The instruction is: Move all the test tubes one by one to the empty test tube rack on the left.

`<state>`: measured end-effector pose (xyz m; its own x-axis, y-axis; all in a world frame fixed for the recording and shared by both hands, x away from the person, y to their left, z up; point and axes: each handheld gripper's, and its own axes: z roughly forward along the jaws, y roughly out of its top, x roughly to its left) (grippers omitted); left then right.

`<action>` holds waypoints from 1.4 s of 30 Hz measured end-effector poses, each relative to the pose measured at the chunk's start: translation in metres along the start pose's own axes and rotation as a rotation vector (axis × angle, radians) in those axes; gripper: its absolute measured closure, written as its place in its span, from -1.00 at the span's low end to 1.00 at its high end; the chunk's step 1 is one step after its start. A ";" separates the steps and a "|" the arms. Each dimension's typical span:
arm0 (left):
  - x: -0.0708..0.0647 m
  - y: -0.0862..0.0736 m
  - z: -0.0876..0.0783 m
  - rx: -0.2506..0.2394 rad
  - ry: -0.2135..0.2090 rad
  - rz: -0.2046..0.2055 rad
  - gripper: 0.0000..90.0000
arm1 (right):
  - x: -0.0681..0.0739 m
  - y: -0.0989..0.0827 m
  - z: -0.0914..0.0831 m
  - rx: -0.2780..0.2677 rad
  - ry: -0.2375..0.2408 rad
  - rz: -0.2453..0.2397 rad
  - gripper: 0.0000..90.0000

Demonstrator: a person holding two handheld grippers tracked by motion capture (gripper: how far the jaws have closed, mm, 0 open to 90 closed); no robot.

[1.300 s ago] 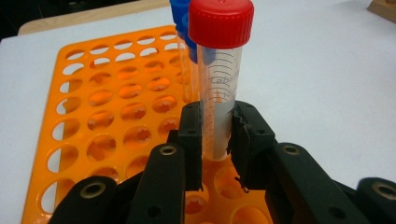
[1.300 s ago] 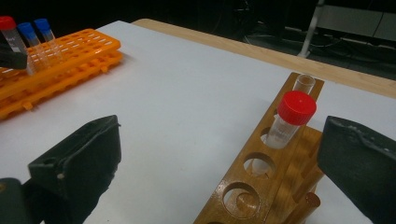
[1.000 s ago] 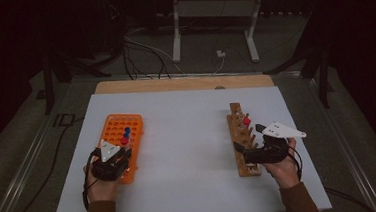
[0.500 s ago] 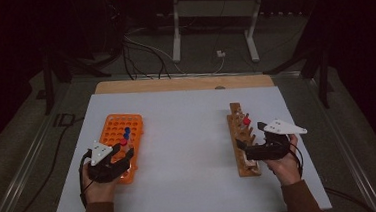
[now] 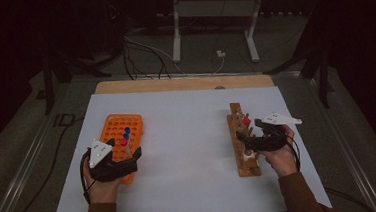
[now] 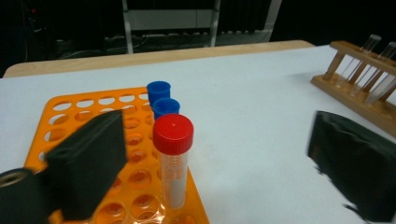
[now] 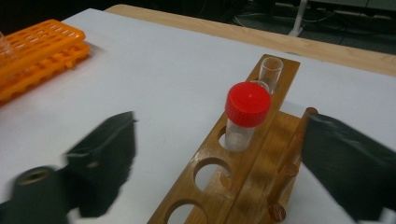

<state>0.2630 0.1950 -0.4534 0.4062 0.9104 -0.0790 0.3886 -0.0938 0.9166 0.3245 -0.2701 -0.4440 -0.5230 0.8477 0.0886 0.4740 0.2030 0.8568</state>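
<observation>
Red-capped tube (image 6: 173, 161) stands between left hand-held gripper's (image 6: 224, 154) just-spread jaws, its foot cut off.

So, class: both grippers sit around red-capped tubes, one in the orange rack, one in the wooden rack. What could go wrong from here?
1. The left gripper has just been opening around the red-capped tube in the orange rack; pulling away sideways, a jaw could knock it or the blue-capped tubes behind.
2. The right gripper has just been closing, not yet touching its red-capped tube in the wooden rack; an off-centre squeeze might tilt it against the open glass tube behind.
</observation>
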 end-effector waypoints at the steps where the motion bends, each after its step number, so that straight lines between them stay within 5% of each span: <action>1: -0.001 0.000 0.000 0.002 0.004 0.006 -0.97 | -0.001 0.000 0.001 -0.002 -0.001 0.008 -0.59; 9: -0.006 0.002 0.000 0.001 -0.022 0.033 -0.97 | -0.005 -0.001 0.013 0.031 -0.043 0.043 0.21; 15: -0.008 0.004 -0.001 -0.012 -0.023 0.042 -0.97 | -0.004 -0.001 0.019 0.042 -0.052 0.043 0.59; 31: -0.016 0.006 0.000 -0.003 -0.059 0.052 -0.96 | -0.002 0.002 0.024 0.033 -0.098 0.038 0.67; 42: -0.018 0.006 0.002 0.002 -0.052 0.061 -0.98 | -0.002 0.010 0.007 -0.019 -0.101 0.027 0.67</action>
<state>0.2594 0.1769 -0.4468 0.4720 0.8805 -0.0432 0.3636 -0.1498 0.9194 0.3352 -0.2658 -0.4390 -0.4360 0.8979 0.0612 0.4731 0.1707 0.8643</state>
